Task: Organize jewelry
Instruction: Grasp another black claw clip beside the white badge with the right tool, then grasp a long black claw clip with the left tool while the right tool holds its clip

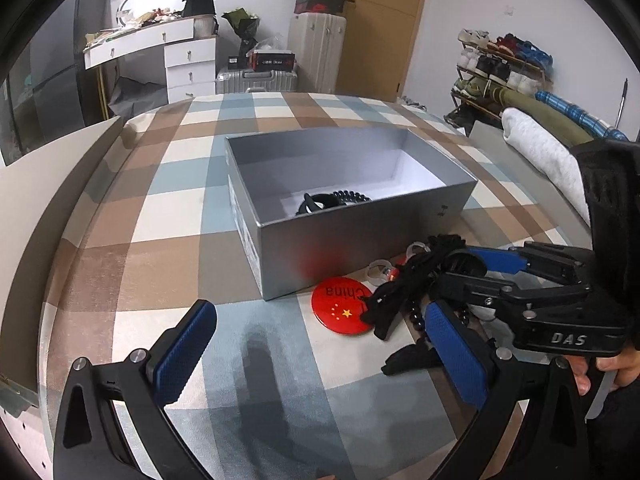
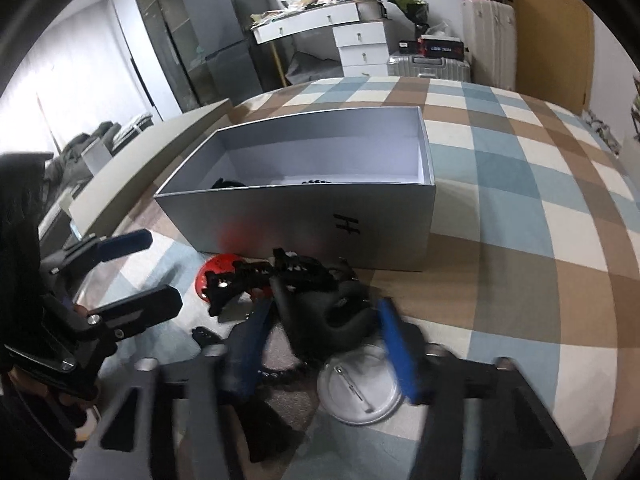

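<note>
A silver box (image 1: 360,248) (image 2: 300,220) stands open on the checked cloth, with black pieces (image 1: 332,200) lying inside. In front of it lies a heap of black jewelry (image 1: 400,292) (image 2: 280,272), a red China badge (image 1: 344,308) (image 2: 216,268), clear rings (image 1: 380,270) and a face-down pin badge (image 2: 360,388). My right gripper (image 2: 322,344) (image 1: 480,276) is down in the heap, blurred, with its blue pads (image 2: 396,348) either side of a black band (image 2: 344,316) and narrow gaps showing. My left gripper (image 1: 320,356) (image 2: 140,272) stands wide open over bare cloth beside the badge.
A beige board (image 1: 60,184) leans along the table's left side. Rolled towels and fabric (image 1: 536,152) lie at the right. Behind the table are suitcases (image 1: 316,52), a white dresser (image 1: 188,60) and a shoe rack (image 1: 500,64). A hand (image 1: 600,376) grips the right tool.
</note>
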The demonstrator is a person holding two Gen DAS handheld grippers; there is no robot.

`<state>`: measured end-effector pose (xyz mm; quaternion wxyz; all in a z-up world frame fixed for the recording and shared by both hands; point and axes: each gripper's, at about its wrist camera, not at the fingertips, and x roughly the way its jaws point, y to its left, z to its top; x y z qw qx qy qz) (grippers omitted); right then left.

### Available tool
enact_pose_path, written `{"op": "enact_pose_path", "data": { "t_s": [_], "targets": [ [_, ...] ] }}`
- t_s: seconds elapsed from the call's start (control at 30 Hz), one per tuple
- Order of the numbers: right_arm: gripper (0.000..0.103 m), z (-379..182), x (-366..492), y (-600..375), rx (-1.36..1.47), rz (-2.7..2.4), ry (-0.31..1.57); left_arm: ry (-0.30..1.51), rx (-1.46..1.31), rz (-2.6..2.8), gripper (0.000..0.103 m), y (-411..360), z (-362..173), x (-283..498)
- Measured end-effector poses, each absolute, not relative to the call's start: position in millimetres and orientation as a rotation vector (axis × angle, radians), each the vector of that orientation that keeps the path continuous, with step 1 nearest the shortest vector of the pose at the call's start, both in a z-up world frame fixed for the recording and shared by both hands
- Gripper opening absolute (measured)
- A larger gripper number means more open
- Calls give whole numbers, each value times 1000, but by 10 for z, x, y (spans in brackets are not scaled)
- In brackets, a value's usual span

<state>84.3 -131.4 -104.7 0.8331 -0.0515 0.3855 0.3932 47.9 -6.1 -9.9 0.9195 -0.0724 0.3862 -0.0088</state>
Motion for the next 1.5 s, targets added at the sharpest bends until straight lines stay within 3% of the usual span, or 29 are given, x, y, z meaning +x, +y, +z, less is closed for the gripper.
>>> {"op": "enact_pose_path", "data": {
  "t_s": [0.87, 1.5],
  "targets": [
    [50, -883, 704, -1945, 61, 797, 709, 901, -46, -290, 101, -583, -87, 354],
    [50, -880, 583, -2039, 114, 821, 676, 937, -2, -165, 101, -861, -255, 400]
  ]
}}
